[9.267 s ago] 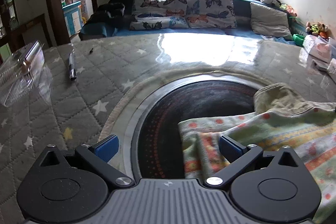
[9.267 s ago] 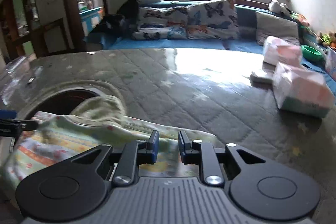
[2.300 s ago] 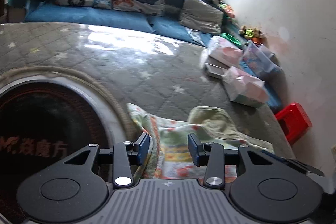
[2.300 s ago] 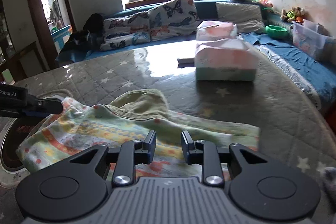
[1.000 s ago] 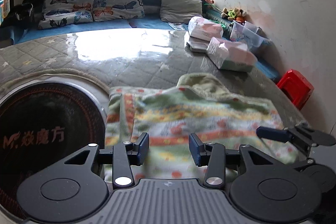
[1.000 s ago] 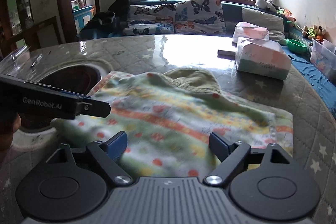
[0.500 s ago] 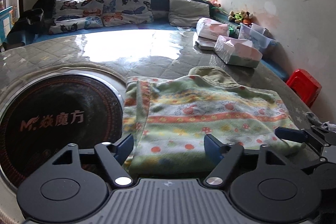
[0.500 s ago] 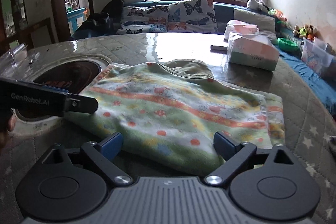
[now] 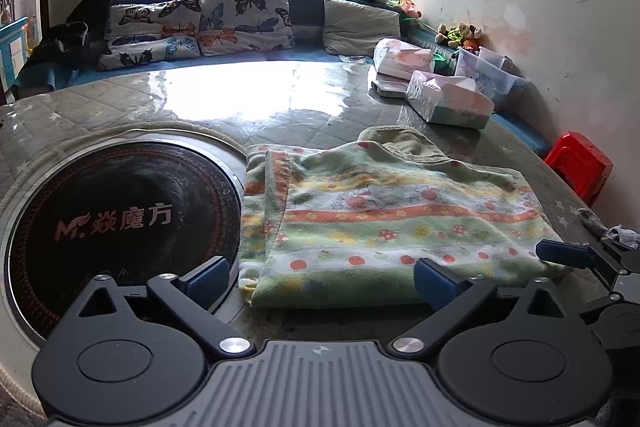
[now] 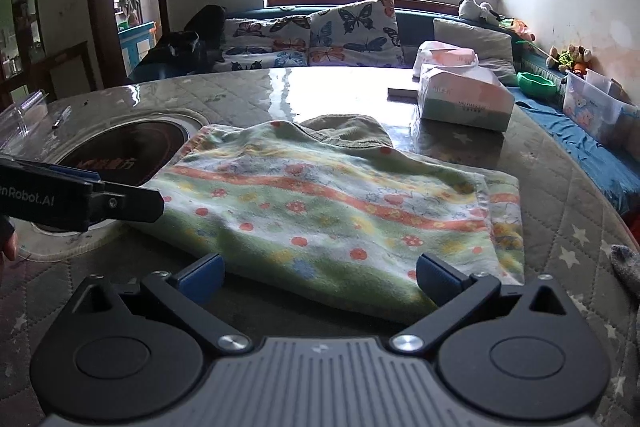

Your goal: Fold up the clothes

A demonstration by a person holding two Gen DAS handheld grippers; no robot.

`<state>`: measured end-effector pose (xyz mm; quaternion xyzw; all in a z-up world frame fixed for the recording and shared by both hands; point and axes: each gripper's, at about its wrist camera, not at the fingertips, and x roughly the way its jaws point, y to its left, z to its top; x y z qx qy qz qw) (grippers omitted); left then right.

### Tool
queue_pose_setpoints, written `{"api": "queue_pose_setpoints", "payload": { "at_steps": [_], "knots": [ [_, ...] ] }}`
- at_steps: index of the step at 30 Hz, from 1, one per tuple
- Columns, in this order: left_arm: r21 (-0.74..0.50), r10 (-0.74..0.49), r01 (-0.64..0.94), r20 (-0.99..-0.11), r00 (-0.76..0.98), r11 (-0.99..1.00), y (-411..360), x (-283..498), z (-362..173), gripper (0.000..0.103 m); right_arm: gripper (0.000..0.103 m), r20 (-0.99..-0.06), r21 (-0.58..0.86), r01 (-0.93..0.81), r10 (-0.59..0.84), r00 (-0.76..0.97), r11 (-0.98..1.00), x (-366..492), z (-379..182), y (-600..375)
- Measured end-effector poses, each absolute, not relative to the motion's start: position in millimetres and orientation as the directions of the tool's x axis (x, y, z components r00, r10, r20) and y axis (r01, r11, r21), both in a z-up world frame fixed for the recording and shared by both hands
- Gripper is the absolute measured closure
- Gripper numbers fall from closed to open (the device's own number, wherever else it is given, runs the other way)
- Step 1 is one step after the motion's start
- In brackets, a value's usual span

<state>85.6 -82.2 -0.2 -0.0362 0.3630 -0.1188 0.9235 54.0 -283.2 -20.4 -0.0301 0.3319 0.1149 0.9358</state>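
A green patterned cloth with orange stripes and red dots (image 9: 384,223) lies folded flat on the quilted table, its left edge by a black round hob. It also shows in the right wrist view (image 10: 340,211). A plain olive piece (image 9: 404,143) sticks out from under its far edge. My left gripper (image 9: 322,277) is open and empty, just short of the cloth's near edge. My right gripper (image 10: 320,277) is open and empty at the near edge too. The right gripper's fingertip shows in the left wrist view (image 9: 560,253); the left gripper's finger shows in the right wrist view (image 10: 120,205).
The black hob (image 9: 116,215) is set into the table (image 9: 240,95) left of the cloth. Tissue packs (image 10: 464,97) stand at the far right. A grey rag (image 10: 626,263) lies at the right edge. A red stool (image 9: 580,163) stands beyond the table. A sofa with butterfly cushions (image 9: 240,15) lines the back.
Both grippers opened and let go of the cloth, which now lies folded flat. Both have drawn back a little toward the near edge.
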Motion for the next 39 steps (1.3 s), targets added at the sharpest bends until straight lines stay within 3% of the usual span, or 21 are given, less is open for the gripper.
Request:
{"api": "queue_pose_setpoints", "payload": {
  "at_steps": [29, 39],
  "knots": [
    [-0.154, -0.253, 0.203, -0.66, 0.708, 0.967, -80.5, 54.7, 5.7, 0.0, 0.0, -0.616, -0.061, -0.156, 0.085, 0.783, 0.986, 28.5, -17.2, -273.7],
    [-0.146, -0.248, 0.204, -0.66, 0.709, 0.968, -79.0, 47.6, 6.8, 0.0, 0.0, -0.62, -0.027, -0.121, 0.078, 0.781, 0.992, 22.0, -16.9, -276.5]
  ]
}}
